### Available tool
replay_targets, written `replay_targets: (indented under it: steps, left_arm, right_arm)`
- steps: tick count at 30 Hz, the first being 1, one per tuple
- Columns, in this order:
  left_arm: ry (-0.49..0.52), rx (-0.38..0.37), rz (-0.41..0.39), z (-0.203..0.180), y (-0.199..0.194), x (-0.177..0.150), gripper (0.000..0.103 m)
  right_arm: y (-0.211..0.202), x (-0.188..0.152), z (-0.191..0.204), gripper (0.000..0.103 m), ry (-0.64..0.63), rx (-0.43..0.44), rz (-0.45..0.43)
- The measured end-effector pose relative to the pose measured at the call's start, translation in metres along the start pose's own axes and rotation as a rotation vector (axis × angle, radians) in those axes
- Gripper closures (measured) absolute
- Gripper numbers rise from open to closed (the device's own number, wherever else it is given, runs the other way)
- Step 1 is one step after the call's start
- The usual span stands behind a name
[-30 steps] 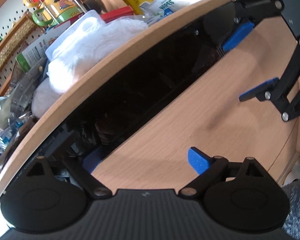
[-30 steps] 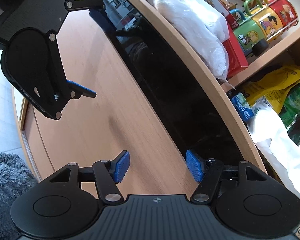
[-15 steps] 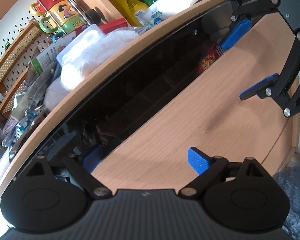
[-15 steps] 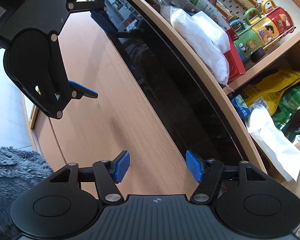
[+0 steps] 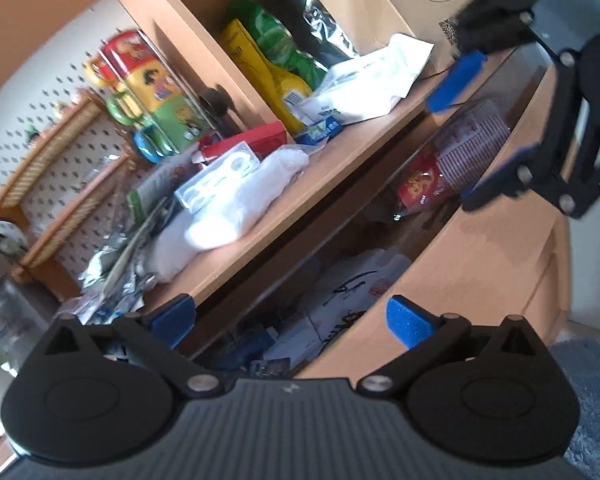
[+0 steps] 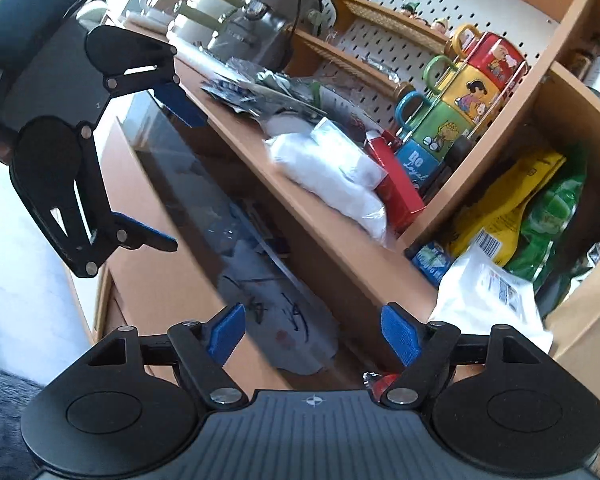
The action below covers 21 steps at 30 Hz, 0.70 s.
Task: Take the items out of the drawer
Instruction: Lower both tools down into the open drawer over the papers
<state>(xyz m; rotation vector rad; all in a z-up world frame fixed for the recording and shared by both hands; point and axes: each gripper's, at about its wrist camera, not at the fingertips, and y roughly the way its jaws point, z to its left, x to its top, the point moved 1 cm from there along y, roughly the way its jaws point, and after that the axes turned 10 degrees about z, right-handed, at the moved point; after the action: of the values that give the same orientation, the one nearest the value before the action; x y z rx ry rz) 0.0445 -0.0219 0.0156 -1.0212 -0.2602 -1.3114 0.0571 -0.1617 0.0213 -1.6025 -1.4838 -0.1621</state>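
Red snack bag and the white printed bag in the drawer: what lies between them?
In the left wrist view, only dim drawer floor shows between the red snack bag and white printed bag.

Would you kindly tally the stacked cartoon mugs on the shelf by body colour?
Red mug: 1
Yellow mug: 1
Green mug: 1
Blue mug: 1
Total: 4
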Motion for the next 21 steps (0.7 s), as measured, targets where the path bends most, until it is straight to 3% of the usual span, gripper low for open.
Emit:
replay_targets:
  steps: [4, 8, 12, 18, 21]
  left_arm:
    - [-0.06, -0.1, 0.039, 0.012, 0.013, 0.01, 0.0]
    - [-0.096, -0.129, 0.067, 0.017, 0.029, 0.012, 0.0]
    - [-0.125, -0.179, 0.084, 0.022, 0.04, 0.012, 0.0]
    - [-0.136, -0.195, 0.077, 0.02, 0.046, 0.005, 0.001]
    - [-0.154, -0.184, 0.039, 0.018, 0.04, 0.002, 0.012]
  right_arm:
    - [0.012, 0.005, 0.004, 0.037, -0.019, 0.06, 0.032]
    - [0.023, 0.006, 0.009, 0.038, -0.037, 0.061, 0.046]
    - [0.035, 0.008, -0.001, 0.039, 0.037, 0.108, 0.07]
    - [0.035, 0.001, -0.006, 0.044, 0.081, 0.13, 0.044]
    - [0.031, -0.005, -0.002, 0.053, 0.066, 0.102, 0.028]
